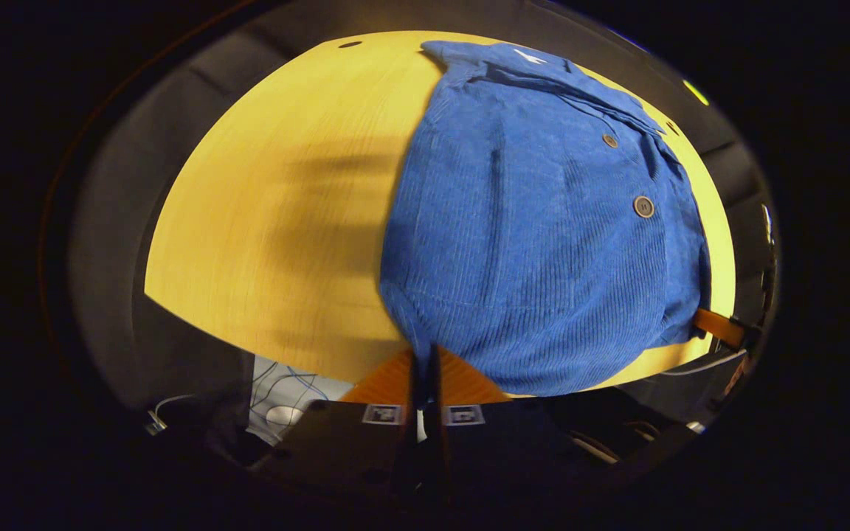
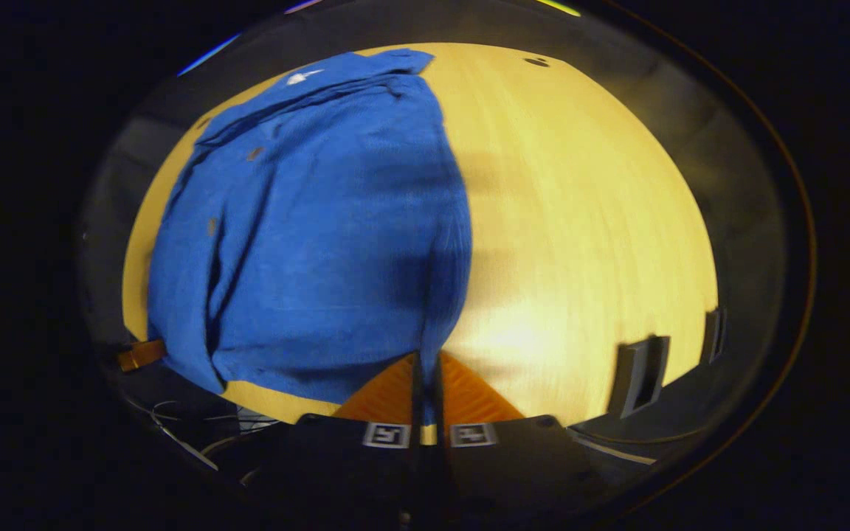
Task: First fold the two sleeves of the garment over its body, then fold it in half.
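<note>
A blue corduroy garment [image 1: 536, 243] with buttons lies on the yellow wooden table [image 1: 277, 221], collar at the far end and sleeves tucked over its body. My left gripper [image 1: 425, 355] is shut on the near hem corner at the table's front edge. In the right gripper view the garment [image 2: 307, 236] covers the left half of the table [image 2: 587, 221], and my right gripper [image 2: 427, 363] is shut on the opposite near hem corner. Each view also catches the other gripper's finger at the far hem corner: the right one [image 1: 719, 327] and the left one [image 2: 141, 354].
Two dark brackets [image 2: 639, 375] stick up at the table's near edge on the right of the right gripper view. Cables [image 1: 285, 380] hang below the front edge. A small hole [image 2: 536, 62] sits near the table's far edge.
</note>
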